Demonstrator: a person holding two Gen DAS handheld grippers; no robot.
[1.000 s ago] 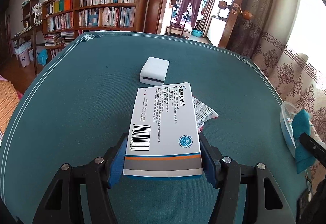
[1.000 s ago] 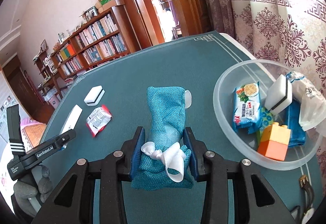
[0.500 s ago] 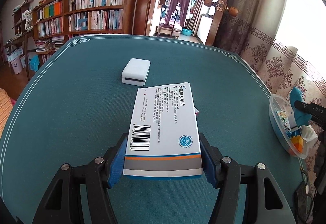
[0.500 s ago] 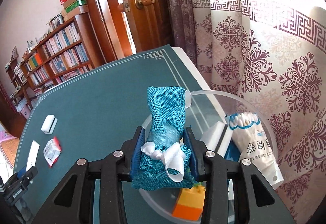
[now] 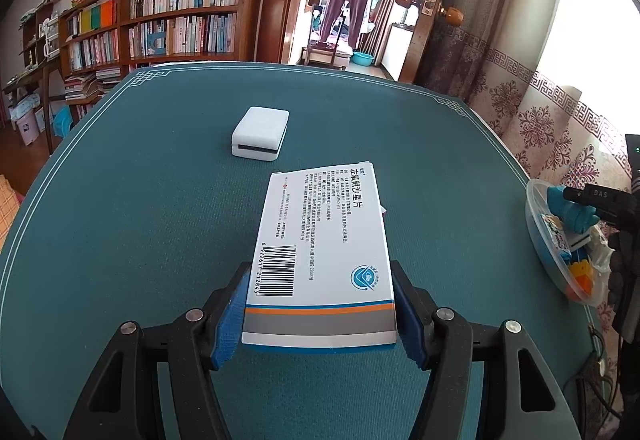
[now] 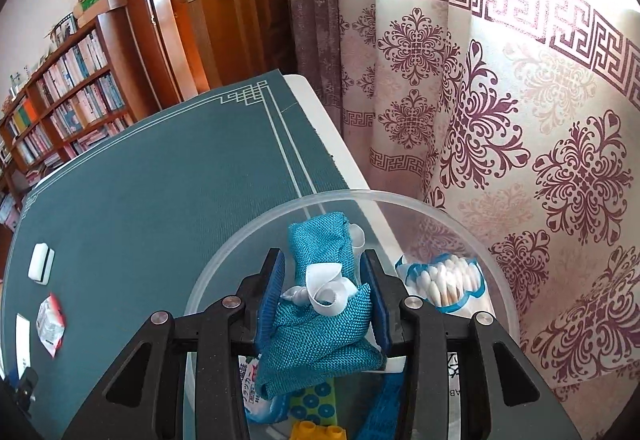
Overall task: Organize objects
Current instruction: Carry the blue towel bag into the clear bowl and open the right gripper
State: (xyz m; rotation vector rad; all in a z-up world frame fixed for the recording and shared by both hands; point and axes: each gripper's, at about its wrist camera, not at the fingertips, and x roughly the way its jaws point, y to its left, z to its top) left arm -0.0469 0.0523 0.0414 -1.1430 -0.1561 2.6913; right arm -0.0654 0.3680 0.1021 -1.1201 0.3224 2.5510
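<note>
1. One teal mesh pouch (image 6: 320, 320), tied with a white ribbon, sits pinched between the blue pads of the right gripper (image 6: 326, 300); its jaws are closed against the pouch's sides, and the pouch hangs over the inside of the clear plastic bowl (image 6: 496, 240).
2. One white medicine box (image 5: 322, 260) with a barcode and an orange-and-grey stripe is clamped flat between the pads of the left gripper (image 5: 320, 310), held above the teal table (image 5: 140, 220).
3. In the bowl, from the right wrist view: one pack of cotton swabs (image 6: 444, 280), one yellow-and-orange toy brick (image 6: 316, 432), and one printed snack packet (image 6: 256, 388). Other blue items lie beneath and are partly hidden.
4. The bowl stands at the table's edge, just beside the patterned curtain (image 6: 520, 119).
5. On the table outside the bowl: one white eraser block (image 5: 260, 133) with a dark side and one small red-and-white sachet (image 6: 50, 320), the two well apart from the bowl.
6. One bookshelf (image 5: 160, 23) stands beyond the table.
</note>
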